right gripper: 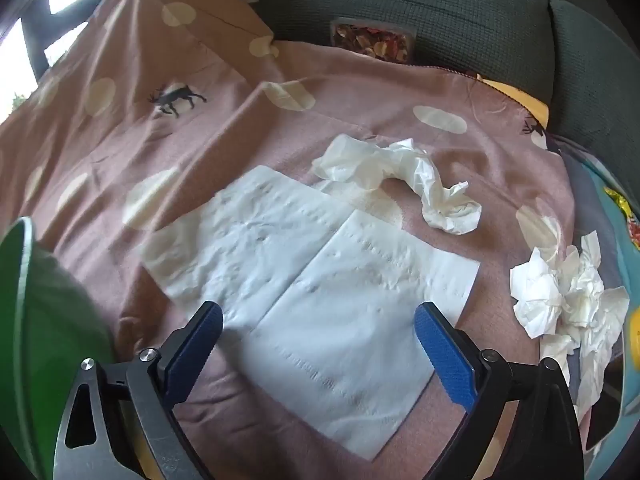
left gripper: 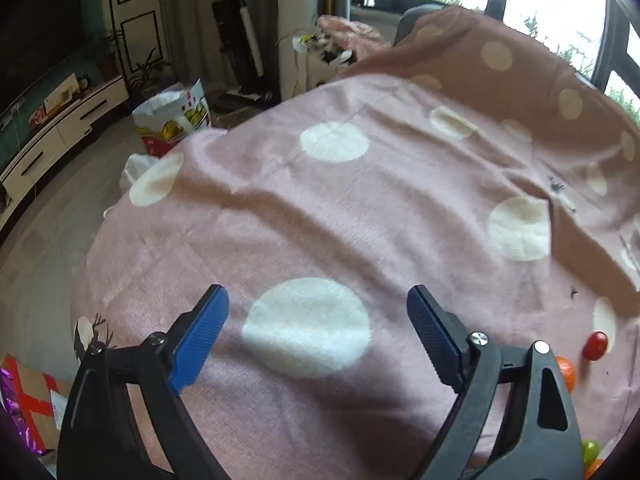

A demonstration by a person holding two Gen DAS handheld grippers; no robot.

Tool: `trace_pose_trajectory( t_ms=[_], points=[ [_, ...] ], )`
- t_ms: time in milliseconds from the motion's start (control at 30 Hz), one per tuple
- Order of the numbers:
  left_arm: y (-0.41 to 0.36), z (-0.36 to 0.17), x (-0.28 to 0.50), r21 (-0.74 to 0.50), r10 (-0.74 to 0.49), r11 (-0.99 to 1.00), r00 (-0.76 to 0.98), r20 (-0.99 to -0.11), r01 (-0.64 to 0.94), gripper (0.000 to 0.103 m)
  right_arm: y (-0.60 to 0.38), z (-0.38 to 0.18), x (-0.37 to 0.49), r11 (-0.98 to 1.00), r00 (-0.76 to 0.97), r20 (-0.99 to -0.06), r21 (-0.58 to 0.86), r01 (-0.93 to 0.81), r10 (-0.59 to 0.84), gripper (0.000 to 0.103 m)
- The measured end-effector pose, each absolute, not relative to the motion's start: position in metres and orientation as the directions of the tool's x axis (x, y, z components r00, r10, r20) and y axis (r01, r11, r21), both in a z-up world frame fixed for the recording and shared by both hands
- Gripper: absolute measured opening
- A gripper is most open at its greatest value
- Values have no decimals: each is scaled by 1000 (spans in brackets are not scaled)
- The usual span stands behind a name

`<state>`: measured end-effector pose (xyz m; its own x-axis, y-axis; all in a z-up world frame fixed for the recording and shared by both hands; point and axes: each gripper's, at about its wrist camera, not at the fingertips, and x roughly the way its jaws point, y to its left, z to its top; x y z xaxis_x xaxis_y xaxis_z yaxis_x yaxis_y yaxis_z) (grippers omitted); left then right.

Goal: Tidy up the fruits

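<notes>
Left tool (left gripper: pixel 318 312) and right tool (right gripper: pixel 318 326) both gape wide, empty. Fruits — a red one (left gripper: pixel 595 345), orange (left gripper: pixel 566 372) and green (left gripper: pixel 590 451) (at four o'clock) — lie loose on the pink cloth (left gripper: pixel 360 208), so sorting looks barely begun.

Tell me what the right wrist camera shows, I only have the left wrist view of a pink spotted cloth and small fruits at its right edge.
Observer: A flat white paper napkin lies on the cloth under the open right claw.
Operator: Is that claw holding anything?
Observer: No, nothing sits between its blue pads.
Operator: Anything else there?
Observer: Crumpled tissues lie at the right, and a green container's rim shows at the left edge.
</notes>
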<state>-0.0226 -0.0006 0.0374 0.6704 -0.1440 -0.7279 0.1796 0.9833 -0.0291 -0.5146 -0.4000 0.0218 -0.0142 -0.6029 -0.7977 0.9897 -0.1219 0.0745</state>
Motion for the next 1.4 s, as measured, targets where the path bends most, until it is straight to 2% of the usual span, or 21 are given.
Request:
trace_pose_trajectory(
  t_ms=[100,200,267,333,433,533,633,767,967,1200,1400],
  points=[
    [-5,61,-41,-95,-247,962,676,-694,255,91,-367,69,-498,-38,-13,-711,19,999,-703,95],
    [-13,83,-66,-156,-376,916,657,-653,370,91,-325,122,-479,110,112,-580,39,993,-807,95],
    [-22,97,-86,-167,-452,874,637,-625,456,91,-303,147,-465,164,171,-531,62,985,-830,95],
    [-32,108,-106,-183,-534,817,601,-595,546,92,-279,162,-442,282,292,-495,97,955,-818,95],
    [-42,121,-132,-201,-616,750,556,-558,630,93,-252,173,-400,507,515,-481,158,847,-710,95],
    [-50,124,-143,-218,-670,691,498,-550,689,94,-243,163,-360,656,692,-500,284,699,-521,95],
    [-55,121,-145,-215,-677,677,481,-557,704,94,-231,141,-325,716,729,-548,302,630,-410,95],
    [-57,106,-137,-200,-635,704,479,-606,681,94,-212,118,-294,756,687,-611,210,620,-394,94],
    [-53,100,-132,-206,-628,712,479,-613,671,94,-222,104,-289,755,746,-621,363,547,-242,87],
    [-55,89,-124,-243,-617,719,437,-654,651,94,-225,86,-274,748,688,-693,337,572,-214,87],
    [-54,84,-125,-254,-610,719,411,-678,647,93,-219,89,-276,744,692,-687,340,575,-221,87]
  ],
)
